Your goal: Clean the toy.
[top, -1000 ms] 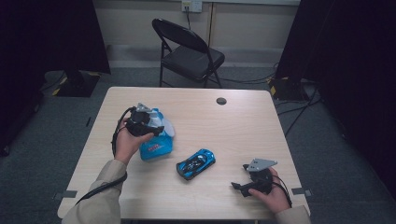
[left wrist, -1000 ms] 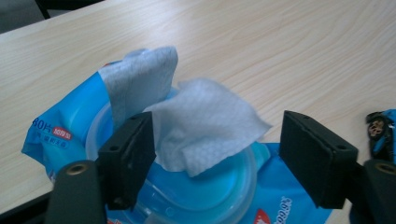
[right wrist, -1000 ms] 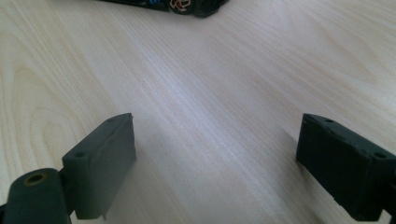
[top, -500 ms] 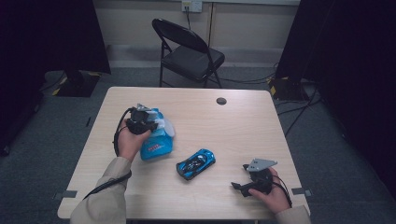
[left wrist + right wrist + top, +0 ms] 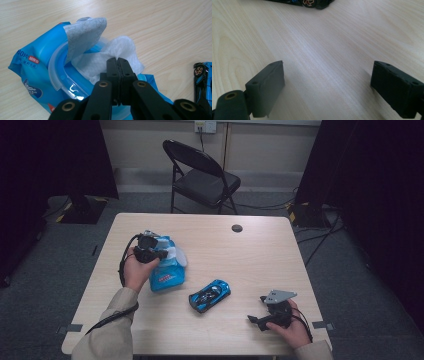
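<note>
Left gripper point(image 5: 117, 61): I see its jaws, which have just been closing, pinch the white wipe point(image 5: 117, 53) poking from the blue wipes pack point(image 5: 37, 75), lid flap raised. Right gripper point(image 5: 327, 82) rests spread wide on the counter point(image 5: 260, 255) near my edge. Between them lies a blue toy car point(image 5: 210, 295), apart from both. Beyond stands a folding chair point(image 5: 202, 177).

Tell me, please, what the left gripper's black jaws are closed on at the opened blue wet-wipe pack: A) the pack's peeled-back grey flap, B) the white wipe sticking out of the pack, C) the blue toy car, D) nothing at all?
B: in the left gripper view the left gripper has just closed, pinching the white wipe that rises from the blue wet-wipe pack.
</note>
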`<state>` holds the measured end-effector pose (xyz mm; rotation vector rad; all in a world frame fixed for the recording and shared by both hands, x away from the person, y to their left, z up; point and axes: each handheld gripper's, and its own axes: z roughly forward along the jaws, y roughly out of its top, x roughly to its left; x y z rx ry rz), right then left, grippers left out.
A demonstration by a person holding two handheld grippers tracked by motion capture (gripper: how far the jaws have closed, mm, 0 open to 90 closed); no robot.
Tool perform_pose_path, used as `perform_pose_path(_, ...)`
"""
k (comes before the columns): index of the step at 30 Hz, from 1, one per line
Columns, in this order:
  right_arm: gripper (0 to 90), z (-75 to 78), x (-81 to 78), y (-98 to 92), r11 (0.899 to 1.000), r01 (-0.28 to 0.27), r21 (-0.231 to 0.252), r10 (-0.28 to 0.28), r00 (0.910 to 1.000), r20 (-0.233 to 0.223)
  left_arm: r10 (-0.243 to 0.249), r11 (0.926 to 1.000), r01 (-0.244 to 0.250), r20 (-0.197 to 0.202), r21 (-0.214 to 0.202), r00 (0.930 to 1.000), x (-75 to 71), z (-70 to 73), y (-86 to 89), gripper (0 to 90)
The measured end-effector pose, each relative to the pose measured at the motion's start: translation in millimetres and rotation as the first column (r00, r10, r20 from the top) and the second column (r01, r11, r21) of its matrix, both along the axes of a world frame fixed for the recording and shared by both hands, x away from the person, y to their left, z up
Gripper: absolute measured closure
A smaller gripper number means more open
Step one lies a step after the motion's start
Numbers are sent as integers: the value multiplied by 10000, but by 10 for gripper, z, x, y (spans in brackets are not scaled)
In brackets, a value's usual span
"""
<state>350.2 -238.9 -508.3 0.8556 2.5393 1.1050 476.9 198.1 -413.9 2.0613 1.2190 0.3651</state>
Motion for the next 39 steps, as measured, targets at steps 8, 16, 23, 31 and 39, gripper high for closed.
perform_pose_path(8, 113, 0, 0, 0, 10000, 2, -1, -2, 10000, 0, -223, 9996, 224, 69, -179, 9997, -31, 199, -51, 896)
perform_pose_path(16, 113, 0, 0, 0, 10000, 1, -2, -1, 10000, -1, -309, 9990, 309, 33, -330, 9995, -69, 354, -37, 897)
perform_pose_path(23, 113, 0, 0, 0, 10000, 3, 2, -3, 10000, -2, -527, 9982, 533, 214, -275, 9984, -100, 475, -73, 897)
perform_pose_path(31, 113, 0, -1, 1, 10000, 17, 13, -17, 10000, -7, -624, 9972, 635, 268, -393, 9977, -108, 576, -103, 897)
perform_pose_path(39, 113, 0, 1, 1, 10000, 12, 16, -12, 10000, 11, -736, 9966, 752, 450, -344, 9963, -107, 732, -131, 897)
